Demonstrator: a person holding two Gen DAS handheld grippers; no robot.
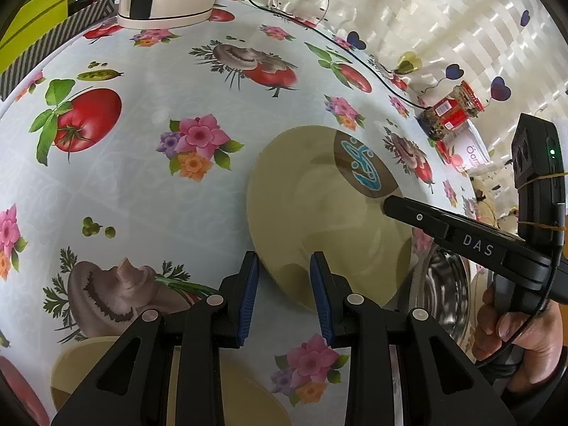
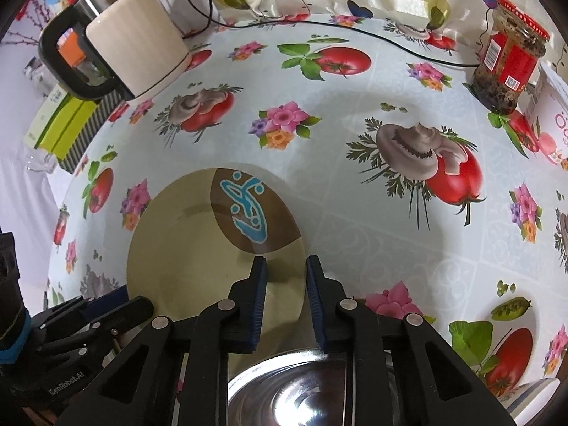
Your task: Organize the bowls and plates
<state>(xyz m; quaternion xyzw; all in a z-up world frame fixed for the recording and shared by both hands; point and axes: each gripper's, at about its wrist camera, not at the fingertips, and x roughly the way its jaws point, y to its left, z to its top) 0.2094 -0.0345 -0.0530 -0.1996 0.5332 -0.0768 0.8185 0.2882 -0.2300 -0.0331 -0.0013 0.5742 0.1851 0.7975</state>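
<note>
A beige plate with a brown patch and blue motif (image 1: pixel 326 213) lies on the patterned tablecloth; it also shows in the right wrist view (image 2: pixel 198 248). My left gripper (image 1: pixel 284 266) is open, its jaws astride the plate's near rim. My right gripper (image 2: pixel 287 266) is open over the plate's right edge; it also shows in the left wrist view (image 1: pixel 390 206), its tip resting over the plate. A steel bowl (image 2: pixel 294 387) sits right below my right gripper, also visible in the left wrist view (image 1: pixel 443 291). Another beige plate (image 1: pixel 106 365) lies under my left gripper.
A cream electric kettle (image 2: pixel 135 42) stands at the back left beside a green box (image 2: pixel 60 124). A jar with a red label (image 2: pixel 507 67) and a white tub (image 2: pixel 553 117) stand at the back right. A black cable (image 2: pixel 390 41) runs along the back edge.
</note>
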